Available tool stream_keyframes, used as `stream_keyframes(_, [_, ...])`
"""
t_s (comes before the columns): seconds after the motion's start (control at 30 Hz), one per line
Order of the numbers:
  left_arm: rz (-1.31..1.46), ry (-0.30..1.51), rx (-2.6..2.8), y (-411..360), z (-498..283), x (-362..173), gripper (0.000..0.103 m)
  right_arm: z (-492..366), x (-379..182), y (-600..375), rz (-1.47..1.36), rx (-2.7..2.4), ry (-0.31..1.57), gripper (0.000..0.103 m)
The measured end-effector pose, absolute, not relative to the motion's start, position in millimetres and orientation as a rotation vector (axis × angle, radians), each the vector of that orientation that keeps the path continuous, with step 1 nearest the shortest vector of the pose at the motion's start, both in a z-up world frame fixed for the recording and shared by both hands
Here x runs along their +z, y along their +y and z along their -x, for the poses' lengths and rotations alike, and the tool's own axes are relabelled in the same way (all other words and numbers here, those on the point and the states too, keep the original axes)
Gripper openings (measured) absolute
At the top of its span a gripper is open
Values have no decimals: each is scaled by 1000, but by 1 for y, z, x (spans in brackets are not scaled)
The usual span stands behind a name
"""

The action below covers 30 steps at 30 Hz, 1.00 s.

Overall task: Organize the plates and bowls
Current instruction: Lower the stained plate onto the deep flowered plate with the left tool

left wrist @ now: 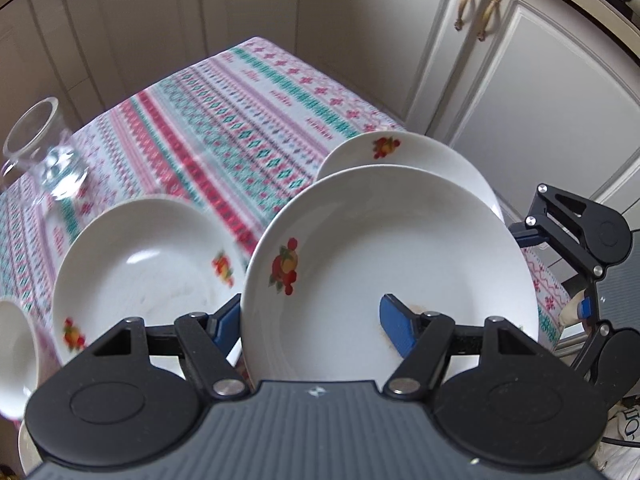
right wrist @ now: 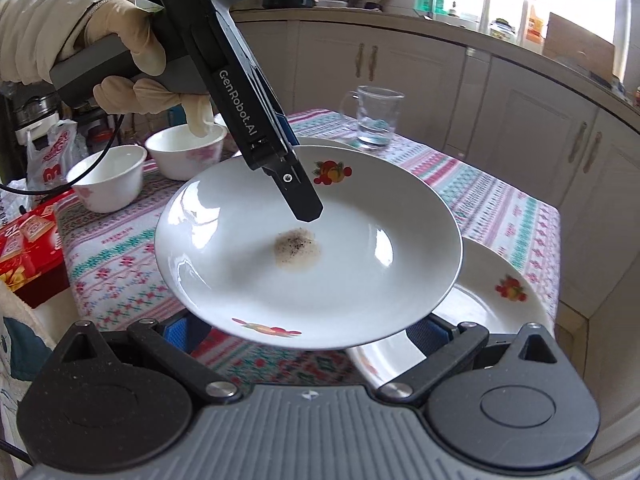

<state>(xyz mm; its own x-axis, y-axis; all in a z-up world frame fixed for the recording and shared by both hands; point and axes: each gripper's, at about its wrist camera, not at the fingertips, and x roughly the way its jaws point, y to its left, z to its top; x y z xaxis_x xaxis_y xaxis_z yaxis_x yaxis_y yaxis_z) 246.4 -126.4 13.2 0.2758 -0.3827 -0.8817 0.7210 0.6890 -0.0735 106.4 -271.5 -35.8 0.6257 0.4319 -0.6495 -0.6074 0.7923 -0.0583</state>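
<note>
My left gripper (left wrist: 312, 320) pinching the rim of a white plate (right wrist: 308, 248) held above the patterned tablecloth (left wrist: 224, 128), my right gripper (right wrist: 308, 330) spread wide under its near edge, another plate (right wrist: 500, 300) lying below, two bowls (right wrist: 108, 184) behind, glass mug (right wrist: 374, 116) at the far side.

A plate (right wrist: 360, 280) is held above the worktop (right wrist: 500, 208) by the left gripper (right wrist: 306, 216); another plate (right wrist: 492, 304) lies beneath it – two bowls (right wrist: 108, 182) stand side by side at far left, a glass jug (right wrist: 374, 116) behind.
</note>
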Motion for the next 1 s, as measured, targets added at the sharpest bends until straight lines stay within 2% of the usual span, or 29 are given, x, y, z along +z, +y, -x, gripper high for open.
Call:
stream_keyframes(0.53, [-451, 1048, -887, -199, -272, -8, 70, -109, -39, -320, 249, 467, 708, 103])
stream_keyframes(1.0, [-439, 1061, -931, -223, -284, -24, 71, -114, -45, -329, 235, 400, 766, 103])
